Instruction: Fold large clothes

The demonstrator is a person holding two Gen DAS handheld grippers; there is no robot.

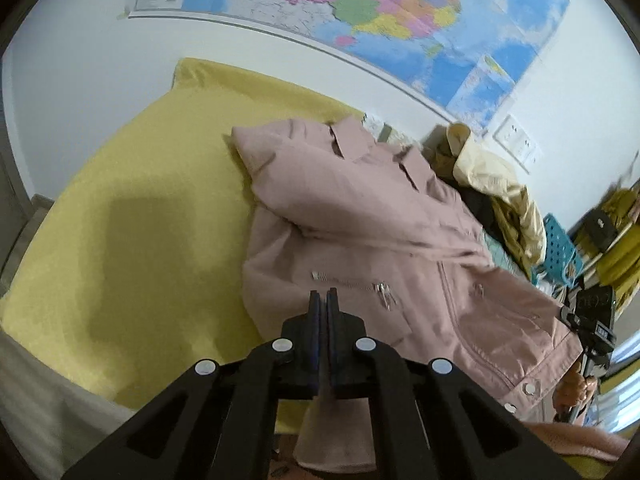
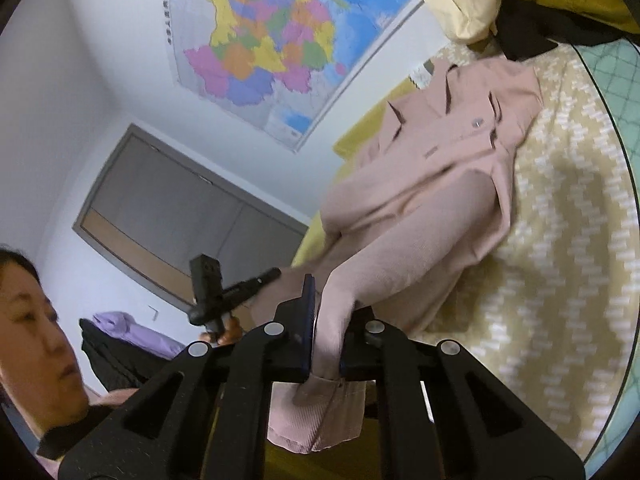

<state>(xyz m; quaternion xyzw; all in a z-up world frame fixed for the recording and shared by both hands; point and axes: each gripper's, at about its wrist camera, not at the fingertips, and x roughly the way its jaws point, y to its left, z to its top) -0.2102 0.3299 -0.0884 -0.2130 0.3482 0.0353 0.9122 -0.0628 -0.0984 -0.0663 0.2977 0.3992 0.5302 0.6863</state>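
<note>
Clothes heap [image 1: 500,196] beside pink jacket [image 1: 360,216]; left gripper [image 1: 323,300] pinching hem, right gripper [image 2: 326,312] clamping sleeve.

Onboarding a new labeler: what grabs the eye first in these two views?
The pink jacket, spread over the yellow bedcover, fills both views. Its sleeve is clamped in the right gripper, and pink cloth hangs from the shut left gripper. A bright map covers the wall behind.

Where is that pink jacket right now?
The pink jacket lies across the yellow bedspread in the left wrist view, below the wall map, beside a pile of clothes on its right.
</note>
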